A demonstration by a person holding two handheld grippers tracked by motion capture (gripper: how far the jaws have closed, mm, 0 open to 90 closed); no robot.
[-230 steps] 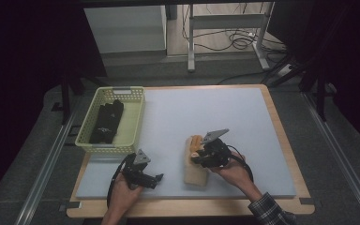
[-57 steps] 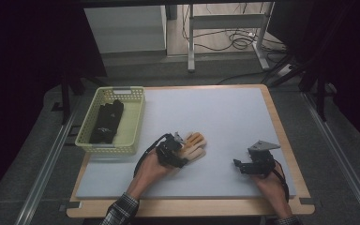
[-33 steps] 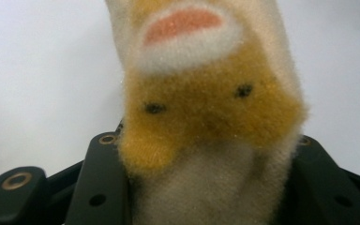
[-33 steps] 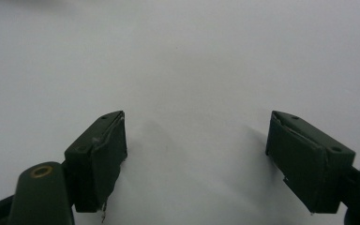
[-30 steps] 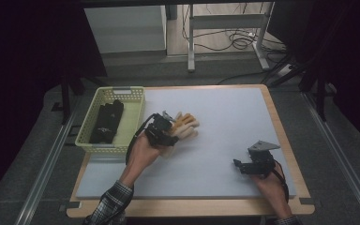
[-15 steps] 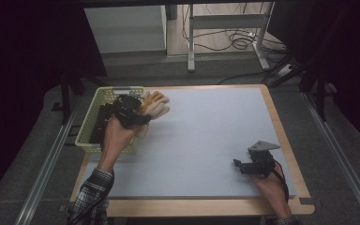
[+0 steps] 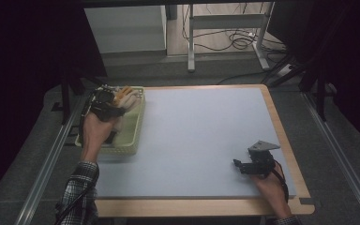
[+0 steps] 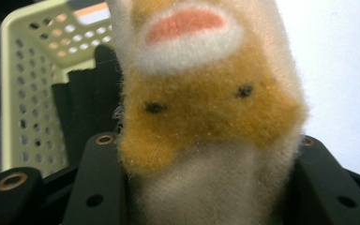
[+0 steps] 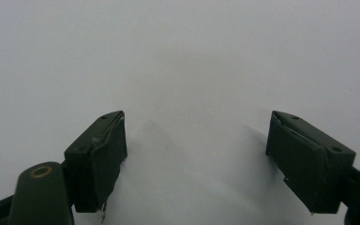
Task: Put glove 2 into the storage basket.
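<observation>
High view: left gripper (image 7: 104,104) over the far end of the pale green basket (image 7: 138,123), carrying the plush toy (image 7: 127,96) — toy off the table, just above the basket's rim. Right gripper (image 7: 252,165) low near the table's (image 7: 201,126) near right corner, holding nothing.

Left gripper view: plush toy (image 8: 206,112) wedged between both black jaws, fur bulging around them, so pinched firm on the pale lower body. Looks soft, light, squashy — not fragile, unlikely to slip; best gripped across the thick middle, as here. Basket wall (image 8: 33,84) and dark cloth (image 8: 86,108) underneath.

Right gripper view: jaws spread wide over bare white table (image 9: 183,61), nothing between.
</observation>
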